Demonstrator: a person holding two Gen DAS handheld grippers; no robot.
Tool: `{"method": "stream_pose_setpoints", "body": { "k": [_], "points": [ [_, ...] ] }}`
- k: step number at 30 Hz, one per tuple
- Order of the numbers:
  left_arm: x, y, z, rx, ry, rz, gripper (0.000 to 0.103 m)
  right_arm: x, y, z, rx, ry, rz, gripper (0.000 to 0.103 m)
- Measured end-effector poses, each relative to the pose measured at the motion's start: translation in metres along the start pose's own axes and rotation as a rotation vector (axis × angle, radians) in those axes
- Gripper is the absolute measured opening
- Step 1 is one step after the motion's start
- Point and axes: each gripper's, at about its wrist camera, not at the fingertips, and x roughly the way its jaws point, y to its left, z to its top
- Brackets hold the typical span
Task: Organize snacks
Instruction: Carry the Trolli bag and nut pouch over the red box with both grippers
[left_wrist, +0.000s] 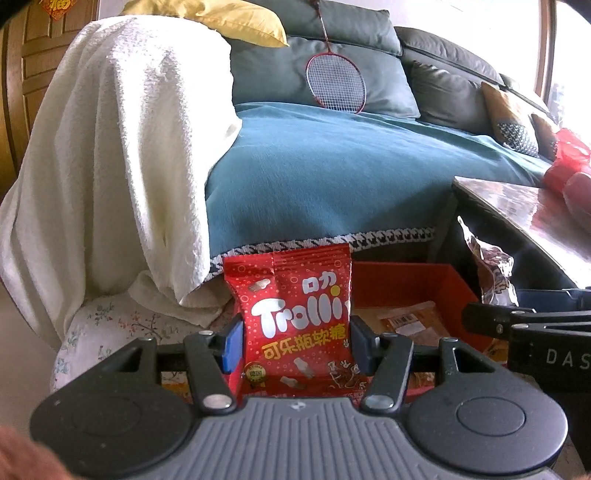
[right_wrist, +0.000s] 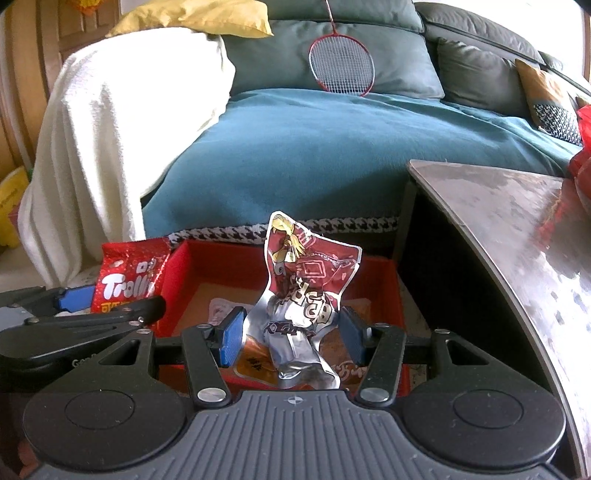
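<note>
We see the left tool (left_wrist: 297, 345) holding a red shiny Trolli candy bag (left_wrist: 295, 317) upright, with its blue pads pressed on both sides of the bag, above the left end of a red cardboard box (left_wrist: 413, 288). The right tool (right_wrist: 291, 334) grips a crumpled maroon and silver foil snack packet (right_wrist: 303, 291) at its narrow waist, over the same box, which holds some flat packets and stands between the teal-covered sofa (right_wrist: 295, 155) and a glossy dark counter (right_wrist: 517, 229).
</note>
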Motion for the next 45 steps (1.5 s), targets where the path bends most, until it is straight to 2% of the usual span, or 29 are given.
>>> {"method": "stream_pose_setpoints", "body": {
  "k": [14,32,45],
  "points": [
    [0.019,-0.004,0.012,0.037,-0.005,0.012,0.05,0.022,-0.003,0.008,-0.005,0.017,-0.019,0.062],
    [0.053,-0.008,0.015,0.07,0.041,0.038,0.05,0.063,-0.018,0.022,-0.005,0.072,-0.056,0.062],
    [0.076,-0.016,0.016,0.086,0.076,0.046,0.051,0.089,-0.02,0.018,-0.022,0.129,-0.068,0.062]
  ]
}}
